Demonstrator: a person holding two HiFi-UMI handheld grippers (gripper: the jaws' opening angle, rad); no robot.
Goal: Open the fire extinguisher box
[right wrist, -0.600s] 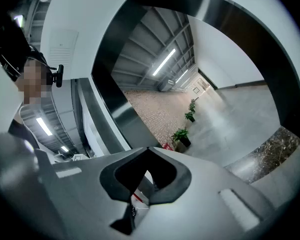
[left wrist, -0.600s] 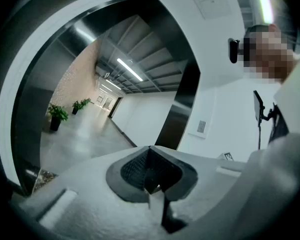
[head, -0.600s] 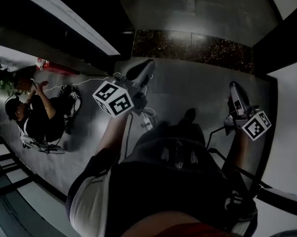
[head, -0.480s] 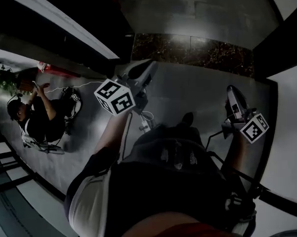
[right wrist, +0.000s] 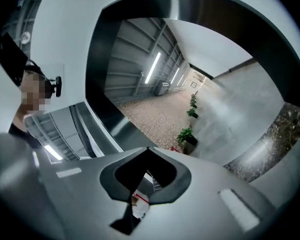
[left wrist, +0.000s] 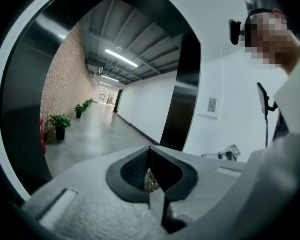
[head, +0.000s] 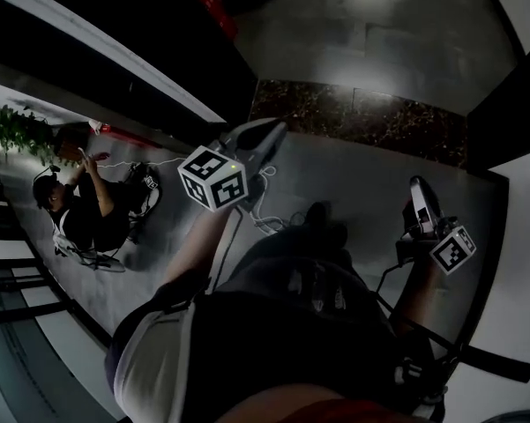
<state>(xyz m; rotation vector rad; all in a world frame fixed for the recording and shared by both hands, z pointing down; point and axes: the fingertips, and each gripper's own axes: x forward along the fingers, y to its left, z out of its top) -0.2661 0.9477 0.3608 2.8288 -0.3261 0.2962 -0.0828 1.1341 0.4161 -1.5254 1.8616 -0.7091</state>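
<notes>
While the left tool and the right tool are each pressing empty jaws together above the floor, the opening is not yet beginning, a red fixture, possibly the fire extinguisher box, standing unreached well ahead.

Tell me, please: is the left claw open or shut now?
Shut. In the left gripper view, the left claw has its two jaws meeting at the tips, and nothing is held between them.
</notes>
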